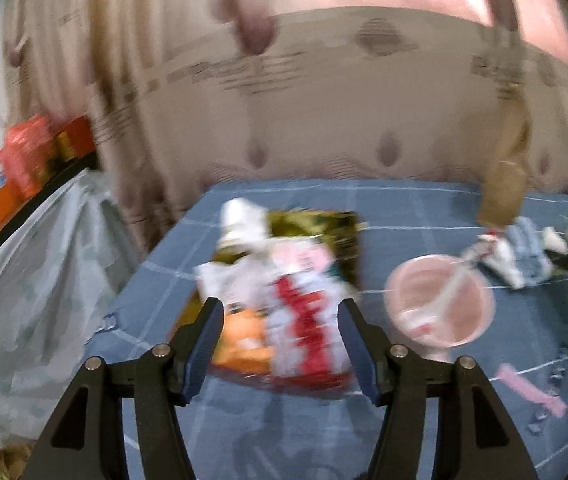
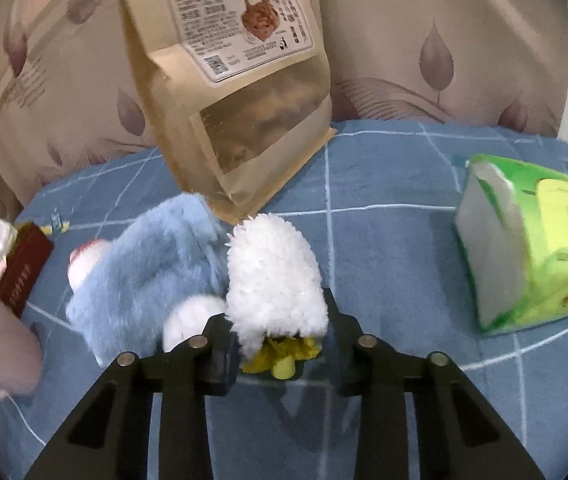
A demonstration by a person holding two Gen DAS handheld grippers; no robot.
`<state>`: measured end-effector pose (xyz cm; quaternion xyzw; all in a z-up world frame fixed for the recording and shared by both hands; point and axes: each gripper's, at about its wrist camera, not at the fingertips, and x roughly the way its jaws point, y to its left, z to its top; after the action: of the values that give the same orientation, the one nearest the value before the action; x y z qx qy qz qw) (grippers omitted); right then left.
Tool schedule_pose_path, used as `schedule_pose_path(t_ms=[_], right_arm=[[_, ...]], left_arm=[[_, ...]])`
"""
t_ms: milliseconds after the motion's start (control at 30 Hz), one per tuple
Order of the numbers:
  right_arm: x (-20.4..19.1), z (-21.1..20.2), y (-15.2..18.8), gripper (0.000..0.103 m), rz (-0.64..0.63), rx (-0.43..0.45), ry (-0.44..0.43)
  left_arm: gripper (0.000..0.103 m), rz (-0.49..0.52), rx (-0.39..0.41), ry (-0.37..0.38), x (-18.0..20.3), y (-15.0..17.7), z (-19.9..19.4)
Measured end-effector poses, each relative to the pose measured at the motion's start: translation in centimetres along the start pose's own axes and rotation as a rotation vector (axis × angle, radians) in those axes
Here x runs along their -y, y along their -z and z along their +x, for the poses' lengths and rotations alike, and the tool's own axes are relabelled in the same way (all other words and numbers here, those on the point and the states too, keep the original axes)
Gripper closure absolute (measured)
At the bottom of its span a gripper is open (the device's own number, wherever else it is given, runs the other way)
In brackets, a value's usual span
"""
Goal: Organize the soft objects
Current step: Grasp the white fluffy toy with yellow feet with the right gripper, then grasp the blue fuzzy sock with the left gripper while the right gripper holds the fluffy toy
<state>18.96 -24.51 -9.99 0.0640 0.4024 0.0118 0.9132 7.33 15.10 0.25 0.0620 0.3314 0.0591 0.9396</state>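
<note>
A white fluffy toy (image 2: 274,276) with a yellow base lies on the blue checked cloth (image 2: 384,240). My right gripper (image 2: 275,307) is shut on it, one pad against each side. A blue plush toy (image 2: 144,272) lies touching it on the left, and shows small in the left wrist view as the blue plush (image 1: 524,256). My left gripper (image 1: 280,308) stands open in a blurred view, with nothing between its fingers. It hangs above a pile of packets (image 1: 284,264), among them a red-and-white packet (image 1: 308,328) and an orange packet (image 1: 244,340).
A kraft paper bag (image 2: 236,100) stands behind the toys against the patterned curtain. A green tissue pack (image 2: 532,248) sits at the right. A dark red box (image 2: 24,268) and a pink bowl (image 1: 440,304) lie between the two piles. A plastic-covered heap (image 1: 36,280) lies left of the bed.
</note>
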Motion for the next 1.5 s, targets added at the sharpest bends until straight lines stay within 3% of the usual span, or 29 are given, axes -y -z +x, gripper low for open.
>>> schedule_pose_path(t_ms=[200,367,733,900,1333,1500], right_arm=[[2.2,-2.6,2.3,0.073,-0.004,0.027,0.045],[4.0,-4.4,3.8,0.073,0.011,0.033,0.074],[4.4,-5.3,5.6,0.073,-0.055,0.016,0.131],[4.6,-5.3,5.5,0.073,-0.041,0.010,0.116],[4.7,-4.9,5.3,0.072,-0.026,-0.009,0.097],[4.9,-4.7,5.3,0.071,-0.010,-0.018,0.079]], left_arm=[[0.042,0.098,0.033,0.146,7.1,-1.8,-0.8],[0.042,0.121,0.004,0.239,11.4,-2.7,-0.1],[0.042,0.206,-0.053,0.362,18.4,-4.6,2.1],[0.042,0.252,-0.076,0.405,21.2,-5.5,3.0],[0.042,0.221,-0.188,0.414,25.2,-8.6,8.1],[0.042,0.205,-0.276,0.429,27.0,-8.9,11.2]])
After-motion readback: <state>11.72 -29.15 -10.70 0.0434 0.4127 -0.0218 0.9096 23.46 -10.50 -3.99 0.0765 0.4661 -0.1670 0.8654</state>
